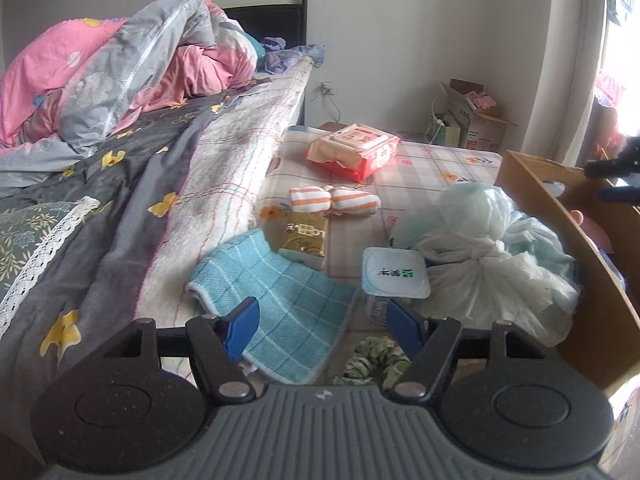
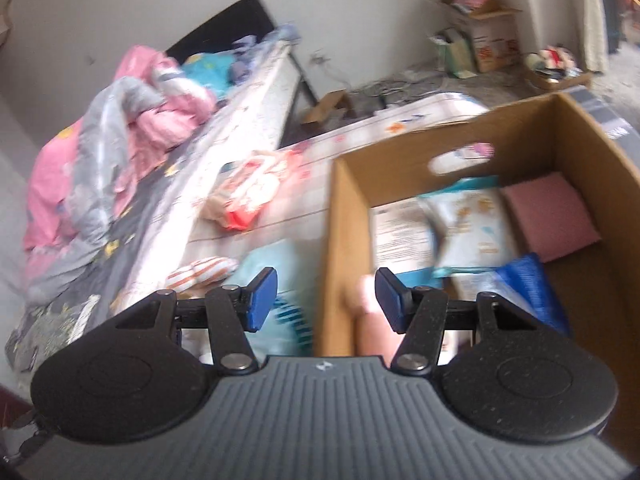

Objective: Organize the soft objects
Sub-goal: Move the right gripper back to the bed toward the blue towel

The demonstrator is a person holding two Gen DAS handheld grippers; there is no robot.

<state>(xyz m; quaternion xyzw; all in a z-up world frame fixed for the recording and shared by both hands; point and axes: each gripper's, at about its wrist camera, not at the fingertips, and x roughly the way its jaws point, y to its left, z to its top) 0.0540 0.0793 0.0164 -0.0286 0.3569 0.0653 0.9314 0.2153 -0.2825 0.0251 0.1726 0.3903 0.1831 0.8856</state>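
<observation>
Gold packet (image 1: 305, 237): print upside down, latin letters roughly "LO", remainder unclear. White cup lid (image 1: 395, 273): green square logo beside Chinese characters, inverted, unreadable. Red wipes pack (image 1: 354, 148) and cardboard carton (image 1: 478, 126): print too small.

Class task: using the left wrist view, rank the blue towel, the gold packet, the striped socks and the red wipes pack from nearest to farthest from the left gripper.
1. Blue towel, just ahead of the left gripper.
2. Gold packet, beyond the towel.
3. Striped socks, mid-mat.
4. Red wipes pack, far end.
</observation>
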